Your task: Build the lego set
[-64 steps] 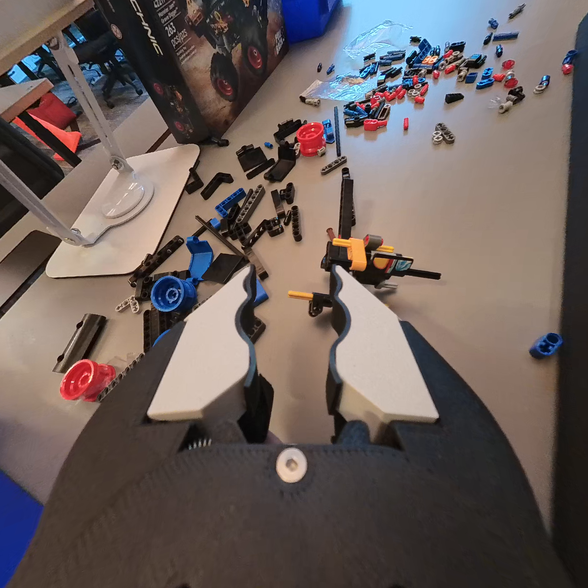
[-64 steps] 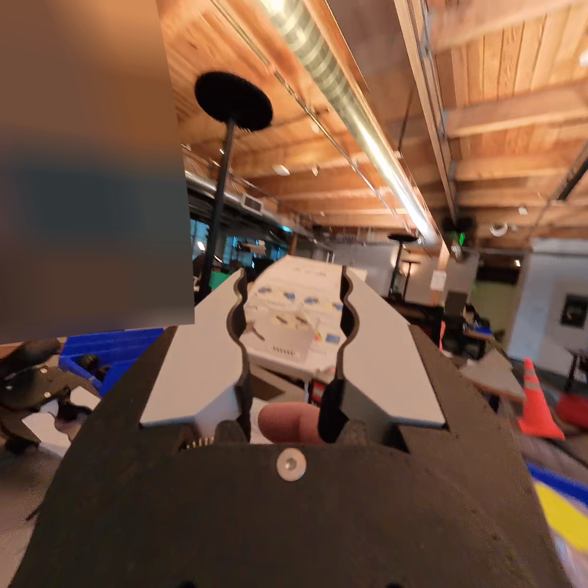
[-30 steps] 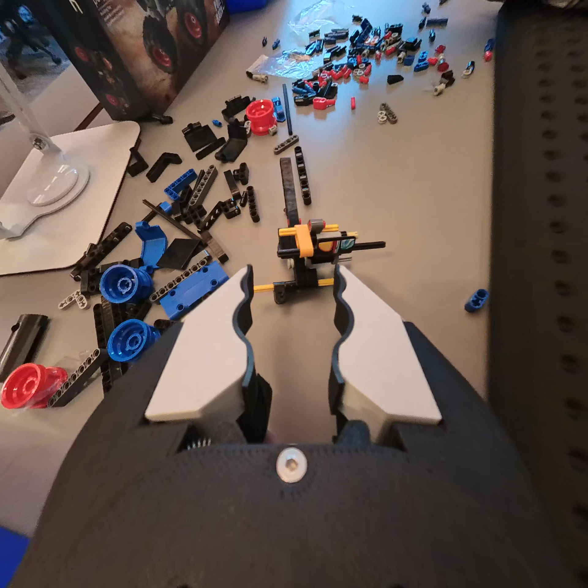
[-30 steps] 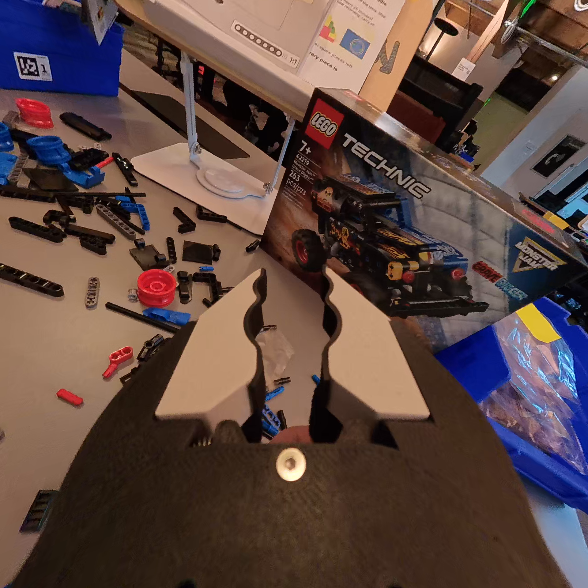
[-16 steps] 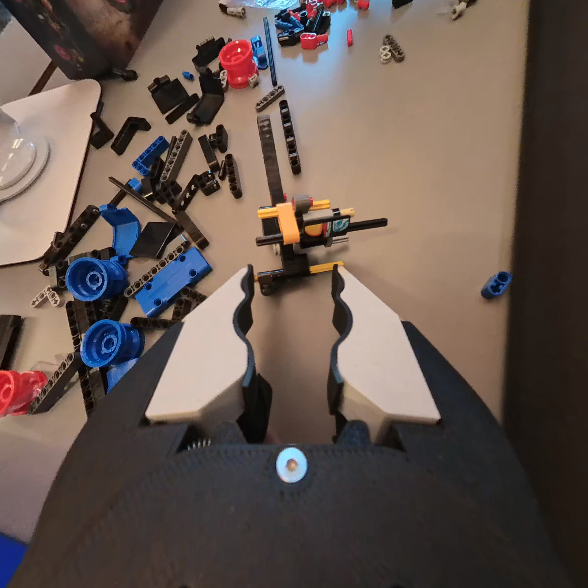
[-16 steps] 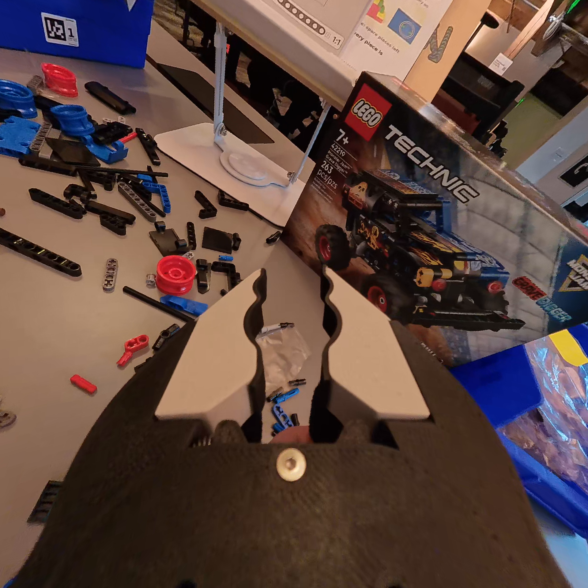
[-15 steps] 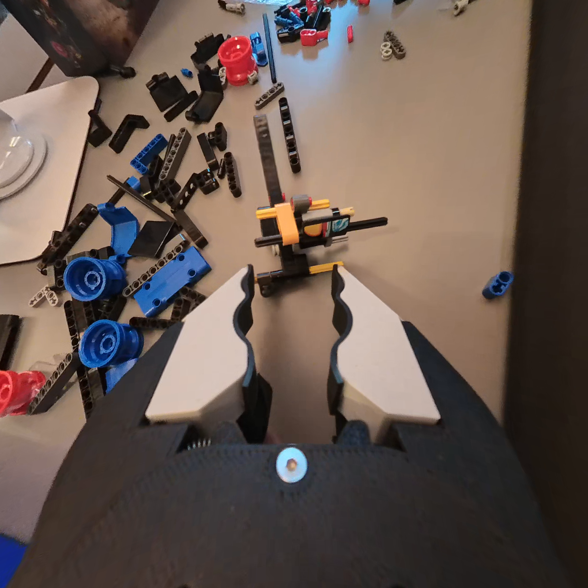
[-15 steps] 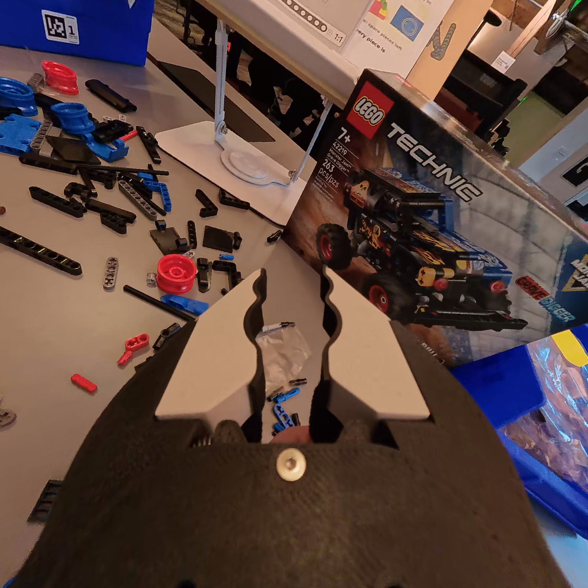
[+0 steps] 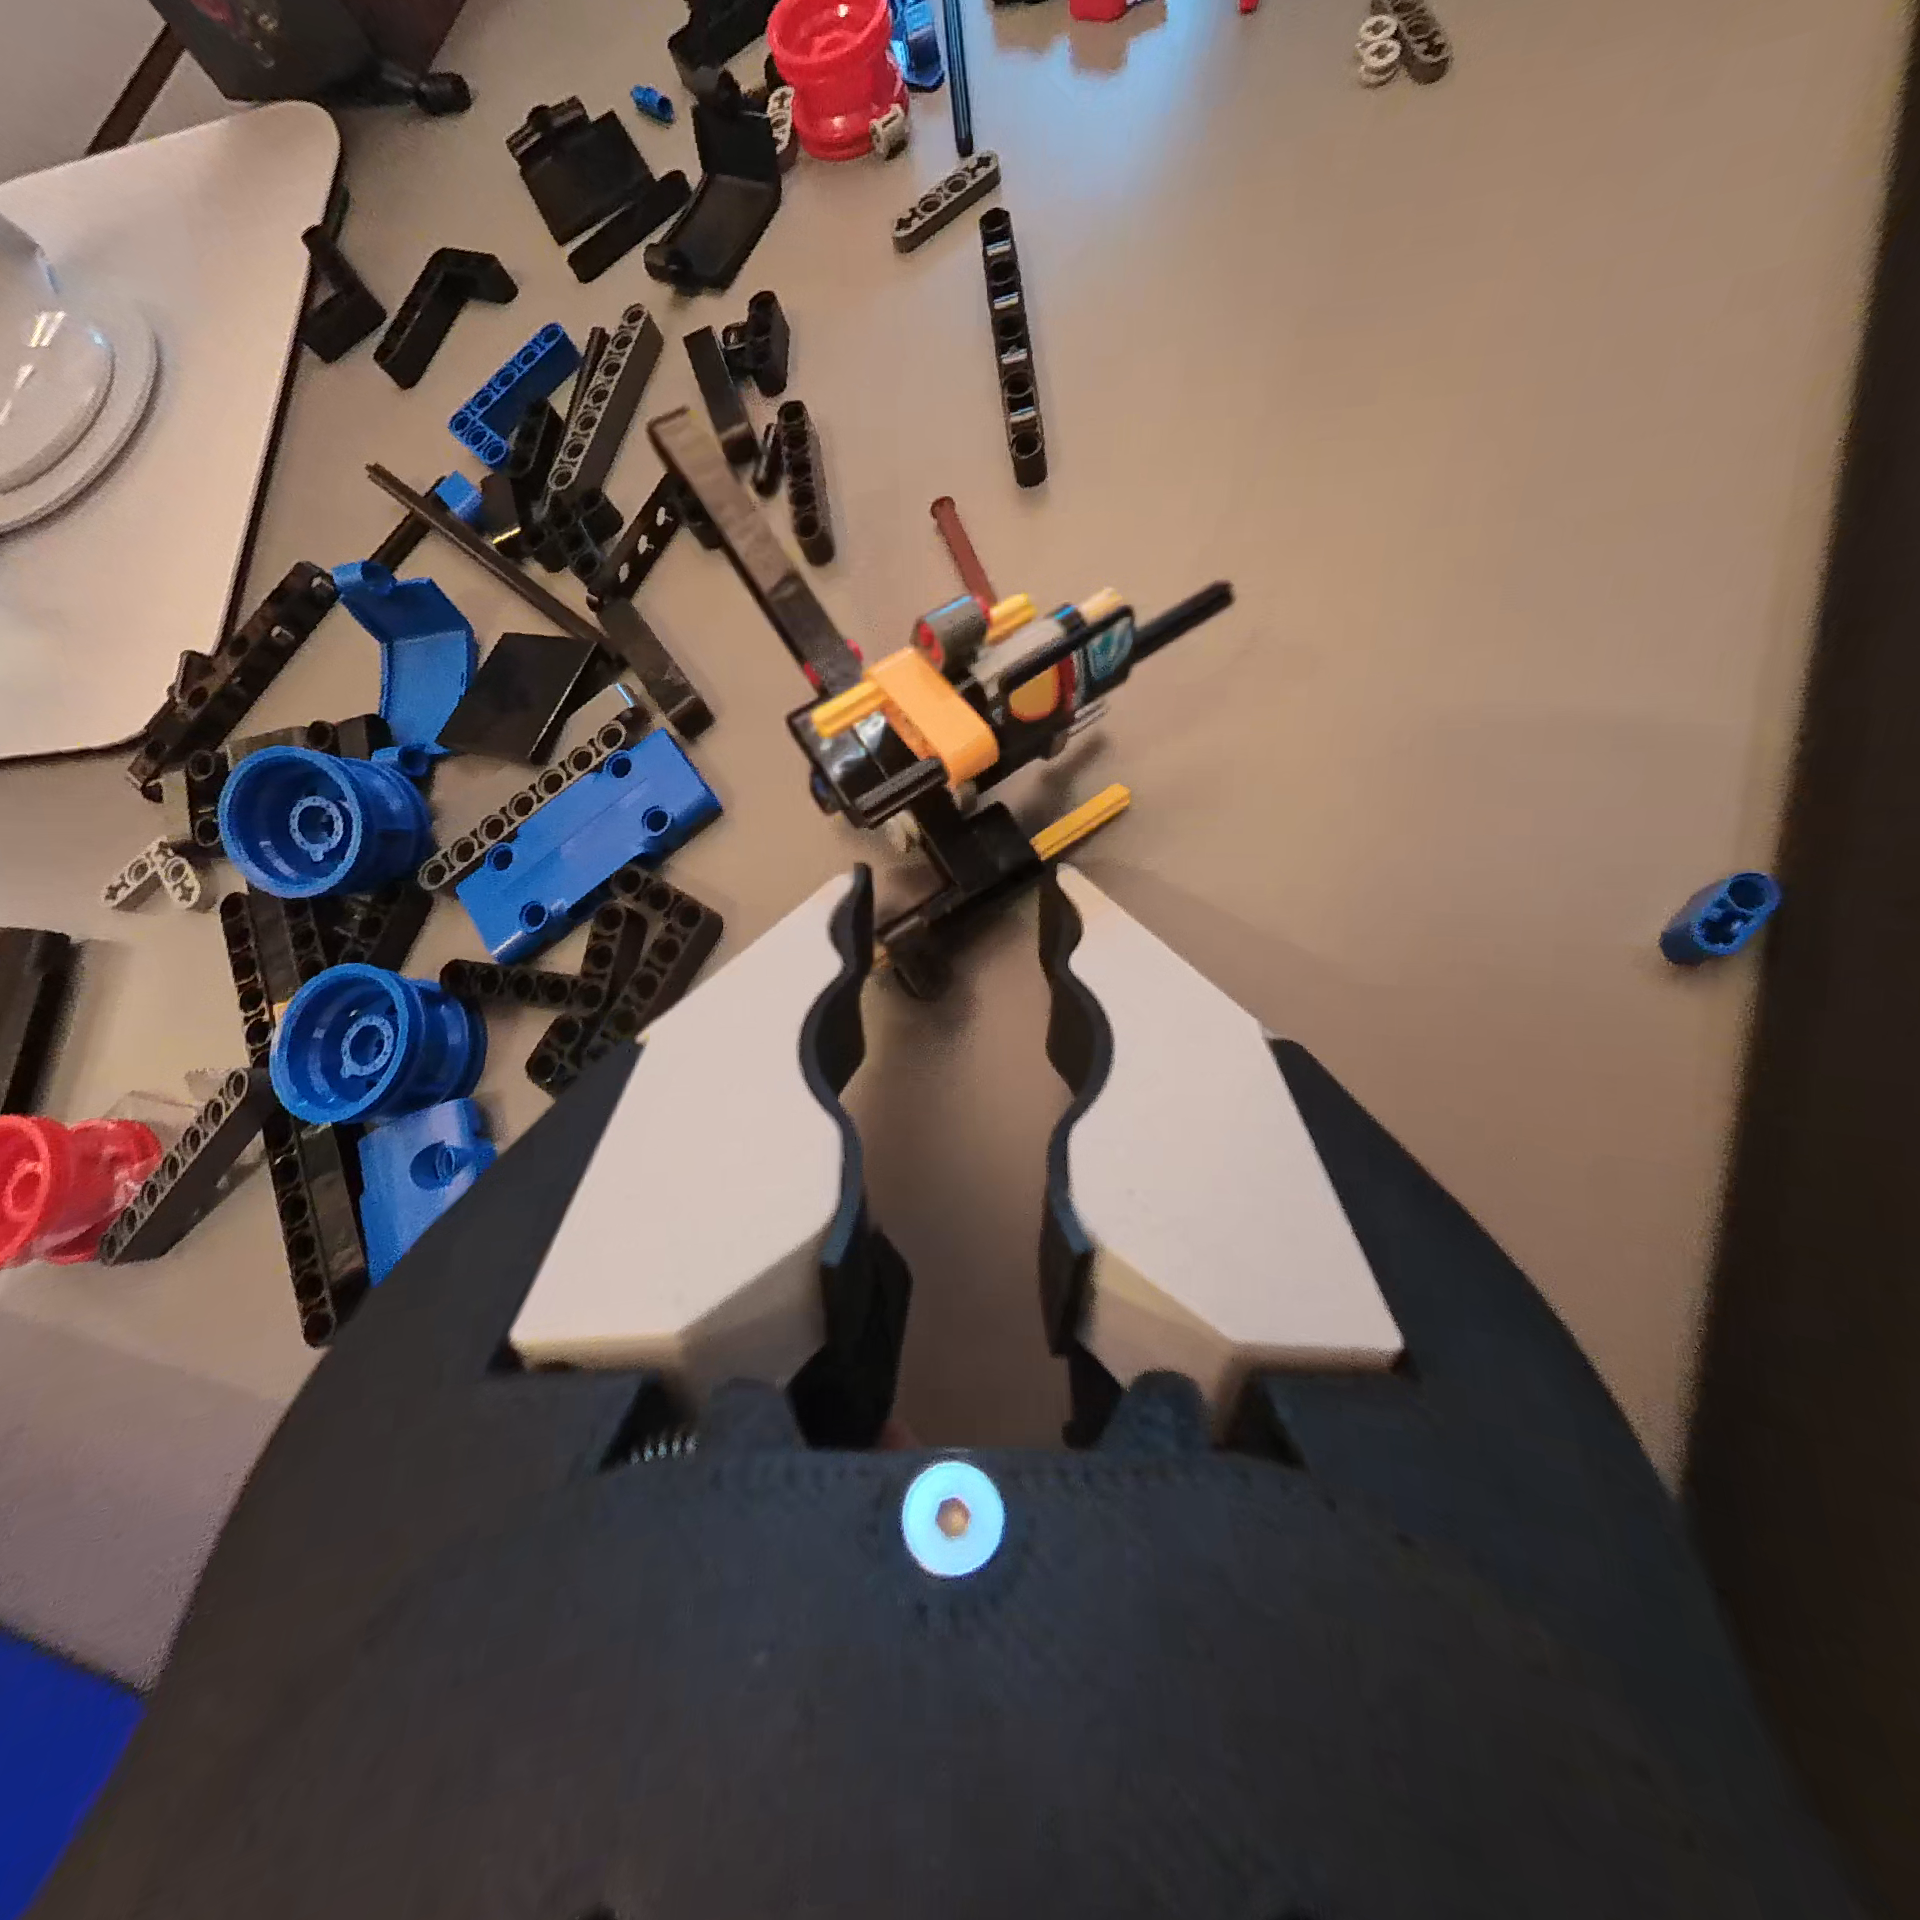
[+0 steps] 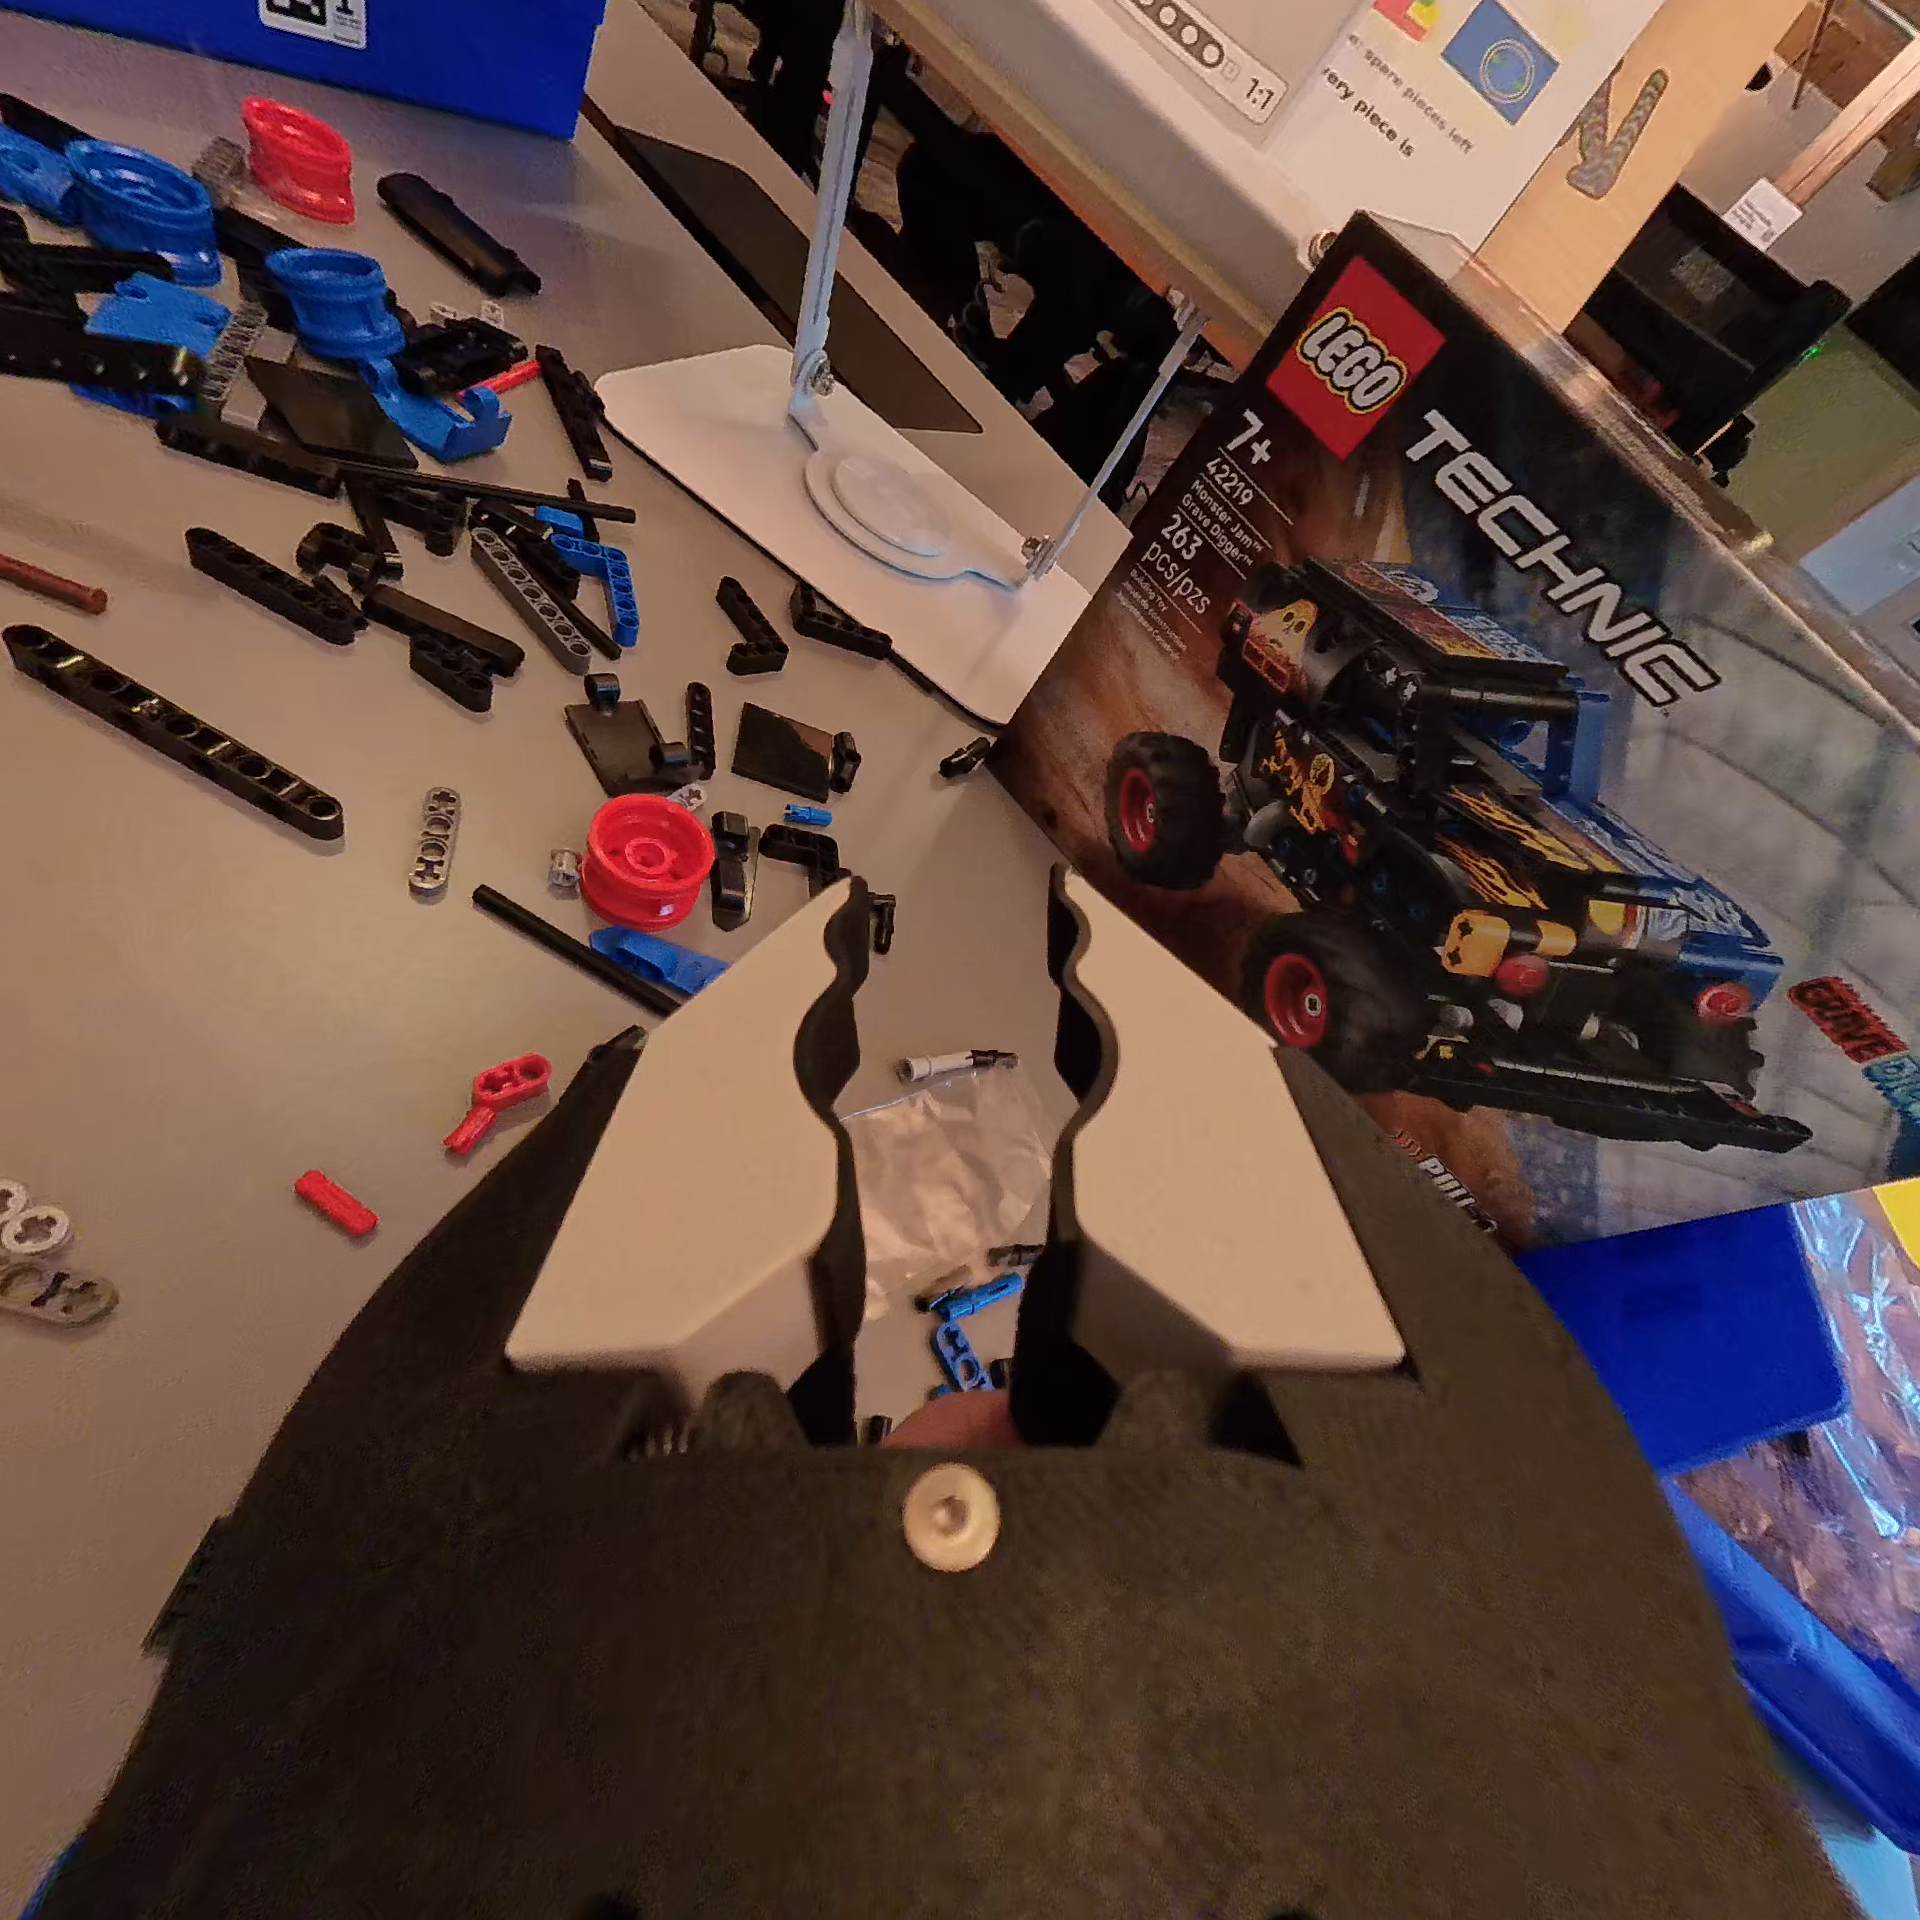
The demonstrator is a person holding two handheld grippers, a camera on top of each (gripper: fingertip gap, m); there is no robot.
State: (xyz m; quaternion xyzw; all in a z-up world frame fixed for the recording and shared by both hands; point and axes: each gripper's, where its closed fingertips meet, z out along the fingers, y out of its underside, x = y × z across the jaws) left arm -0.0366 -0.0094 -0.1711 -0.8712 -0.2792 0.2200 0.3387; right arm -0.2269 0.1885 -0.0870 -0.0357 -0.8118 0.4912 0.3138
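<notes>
Left wrist view: the left gripper (image 9: 951, 899), still spread wide, has slid right up to the half-built assembly (image 9: 961, 717), which has twisted since, so a grab looks imminent, while the right gripper (image 10: 951, 914) hangs unclenched and empty.

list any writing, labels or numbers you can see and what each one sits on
Wording not copied; these bear it.
Dark cardboard set box with a truck picture: red logo patch, white lettering, small numbers.
White printed sheet on the raised stand: small print, coloured symbols.
Blue plastic bin: black-and-white square tag.
Left wrist view: no readable writing.
</notes>
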